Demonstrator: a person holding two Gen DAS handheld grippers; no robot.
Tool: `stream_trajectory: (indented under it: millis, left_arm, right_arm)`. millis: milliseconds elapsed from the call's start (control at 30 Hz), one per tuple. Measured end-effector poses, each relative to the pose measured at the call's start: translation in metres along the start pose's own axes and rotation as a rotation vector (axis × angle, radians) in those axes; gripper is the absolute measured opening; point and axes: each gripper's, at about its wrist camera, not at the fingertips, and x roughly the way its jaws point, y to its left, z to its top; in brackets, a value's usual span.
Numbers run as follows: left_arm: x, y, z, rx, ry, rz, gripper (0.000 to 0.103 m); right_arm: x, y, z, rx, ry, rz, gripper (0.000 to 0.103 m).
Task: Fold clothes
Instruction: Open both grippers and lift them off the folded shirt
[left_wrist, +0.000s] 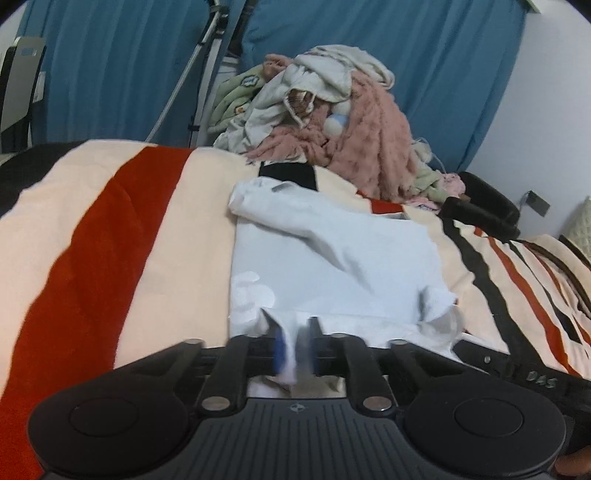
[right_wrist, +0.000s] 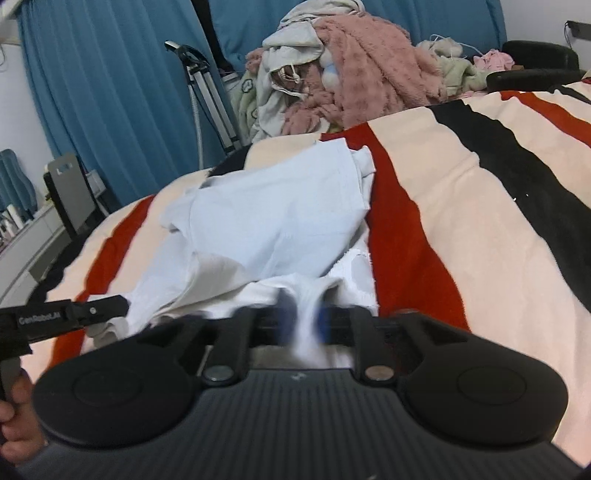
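Left wrist view: a pale blue garment lies part-folded on the striped bedspread, its near hem between both grippers.

Left gripper has its jaws narrowly parted with a fold of hem between them; whether the pads press cannot be told through blur. Right gripper, just right of it, also straddles bunched hem, jaws somewhat wider, grip equally unclear. A heap of unfolded clothes sits at the far edge before blue curtains.

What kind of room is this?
Probably a bedroom. There's a bed with a striped blanket, a pile of clothes waiting at its far end, and blue curtains behind.
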Motion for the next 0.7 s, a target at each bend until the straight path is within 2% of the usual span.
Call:
stream_trajectory:
  millis: [33,233,300,467,700]
  left_arm:
    - [-0.008,-0.004,0.000,0.012,-0.010,-0.002,0.047]
    - [-0.063,-0.030,-0.007,0.080,-0.090,-0.006,0.078]
    - [-0.083,-0.036,-0.012,0.107,-0.122,-0.001,0.081]
    - [-0.126,-0.043,-0.029,0.132,-0.147,0.005,0.083]
    - [-0.154,-0.053,-0.047,0.147,-0.157,0.004,0.084]
  right_arm:
    - [-0.007,0.002,0.000,0.004,-0.023,-0.001,0.093]
    - [-0.055,0.024,-0.002,-0.081,-0.140,-0.016,0.090]
    - [-0.073,0.028,-0.005,-0.090,-0.165,-0.019,0.090]
    - [-0.110,0.037,-0.015,-0.124,-0.207,-0.035,0.090]
    - [-0.140,0.043,-0.028,-0.145,-0.242,-0.051,0.090]
